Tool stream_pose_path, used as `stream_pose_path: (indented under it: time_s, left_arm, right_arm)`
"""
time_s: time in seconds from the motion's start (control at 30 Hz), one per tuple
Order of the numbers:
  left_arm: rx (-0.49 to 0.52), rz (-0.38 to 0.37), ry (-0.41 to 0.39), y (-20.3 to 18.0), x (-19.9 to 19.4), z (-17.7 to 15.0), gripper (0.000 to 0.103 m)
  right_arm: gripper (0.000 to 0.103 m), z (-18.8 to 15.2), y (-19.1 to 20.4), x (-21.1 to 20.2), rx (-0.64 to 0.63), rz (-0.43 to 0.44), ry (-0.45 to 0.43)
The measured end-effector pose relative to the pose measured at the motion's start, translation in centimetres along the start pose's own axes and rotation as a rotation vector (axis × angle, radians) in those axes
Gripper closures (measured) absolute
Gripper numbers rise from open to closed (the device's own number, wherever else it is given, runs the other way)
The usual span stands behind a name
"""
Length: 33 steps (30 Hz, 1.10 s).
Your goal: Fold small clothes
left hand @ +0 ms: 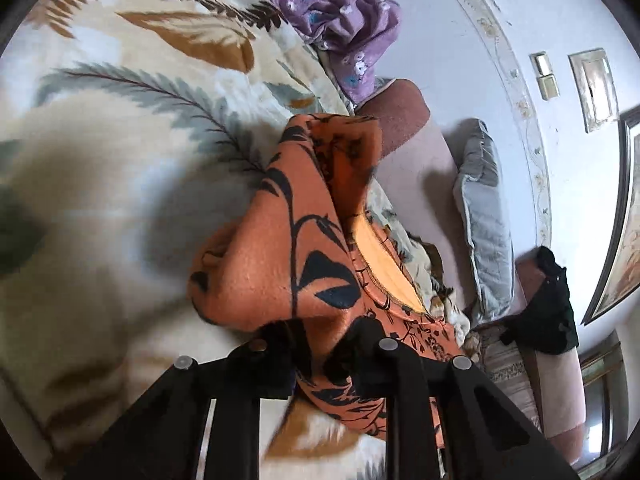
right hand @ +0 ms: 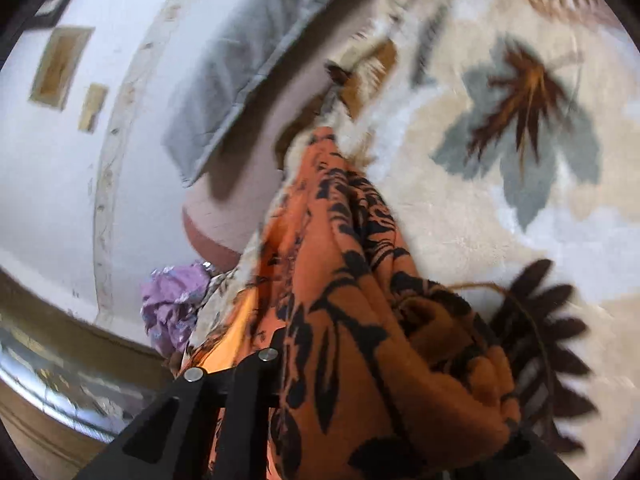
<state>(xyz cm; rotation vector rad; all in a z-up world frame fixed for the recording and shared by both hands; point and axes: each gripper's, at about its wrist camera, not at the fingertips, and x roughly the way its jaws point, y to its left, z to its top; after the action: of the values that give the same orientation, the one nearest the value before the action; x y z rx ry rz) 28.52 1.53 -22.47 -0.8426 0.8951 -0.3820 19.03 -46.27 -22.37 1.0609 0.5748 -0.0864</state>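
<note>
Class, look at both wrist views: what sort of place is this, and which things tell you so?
Probably a bedroom or sitting room in a home: a cream leaf-patterned fleece blanket covers a soft surface, a grey padded cushion leans against the pale wall, and framed pictures hang above.

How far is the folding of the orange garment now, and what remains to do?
Done: nothing looks folded yet. In hand: the left gripper and the right gripper are each shut on the orange garment, which hangs bunched above the leaf-print blanket. Left: spreading and folding it, then likely the crumpled purple garment at the blanket's far edge.
</note>
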Motion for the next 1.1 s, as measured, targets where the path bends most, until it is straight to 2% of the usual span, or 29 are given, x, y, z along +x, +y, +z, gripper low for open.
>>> stream_pose_path:
  time_s: [0.13, 0.27, 0.37, 0.4, 0.43, 0.47, 0.53, 0.57, 0.63, 0.73, 0.77, 0.83, 0.87, 0.93, 1.03, 1.1]
  left_arm:
    - [0.082, 0.029, 0.019, -1.0, -5.2, -3.5, 0.082]
    - [0.178, 0.082, 0.080, -1.2, -11.2, -9.9, 0.082]
    - [0.193, 0.131, 0.136, -0.5, -14.9, -14.6, 0.082]
    - [0.199, 0.146, 0.160, -0.1, -15.5, -15.8, 0.081]
    - [0.197, 0.172, 0.206, 0.8, -15.9, -17.0, 0.081]
    - [0.183, 0.176, 0.237, 1.4, -16.1, -17.5, 0.080]
    - [0.160, 0.154, 0.271, 2.0, -17.2, -17.9, 0.079]
    - [0.185, 0.155, 0.261, 1.5, -18.3, -17.7, 0.079]
    - [0.276, 0.173, 0.225, -0.4, -20.5, -17.1, 0.079]
    - [0.470, 0.198, 0.036, -4.4, -25.1, -15.8, 0.077]
    - [0.508, 0.202, 0.002, -5.3, -25.5, -15.4, 0.067]
    - [0.535, 0.186, -0.030, -6.6, -25.6, -14.7, 0.048]
    - [0.522, 0.165, -0.029, -7.1, -24.7, -14.3, 0.047]
    - [0.525, 0.135, 0.045, -7.6, -21.2, -14.0, 0.047]
    - [0.551, 0.230, 0.182, -7.2, -14.3, -14.7, 0.048]
    - [0.535, 0.242, 0.258, -6.4, -10.9, -15.0, 0.048]
  right_arm:
    - [0.086, -1.2, 0.1, -5.2, -0.037, -0.004, 0.035]
    - [0.086, -3.7, -2.9, -11.2, 0.001, -0.023, 0.099]
    - [0.085, -6.1, -4.5, -15.3, -0.024, -0.059, 0.190]
    - [0.082, -6.6, -4.8, -16.1, -0.034, -0.081, 0.227]
    - [0.081, -7.0, -5.2, -16.7, -0.048, -0.119, 0.269]
    - [0.080, -7.2, -5.8, -17.3, -0.049, -0.164, 0.306]
    - [0.078, -6.7, -7.2, -18.7, 0.014, -0.174, 0.333]
    - [0.078, -6.1, -7.7, -19.8, 0.043, -0.165, 0.327]
    - [0.075, -4.8, -7.4, -21.9, 0.014, -0.180, 0.281]
    - [0.071, -3.5, -5.2, -25.1, -0.133, -0.250, 0.145]
    - [0.071, -3.2, -4.3, -25.8, -0.179, -0.211, 0.116]
    - [0.071, -3.1, -2.5, -25.5, -0.231, -0.135, 0.130]
    - [0.071, -3.5, -1.5, -24.3, -0.261, -0.114, 0.164]
    - [0.071, -5.3, 0.6, -20.4, -0.321, -0.079, 0.277]
    - [0.071, -8.5, 2.4, -14.5, -0.393, -0.065, 0.427]
    - [0.071, -10.9, 3.5, -9.8, -0.445, -0.060, 0.537]
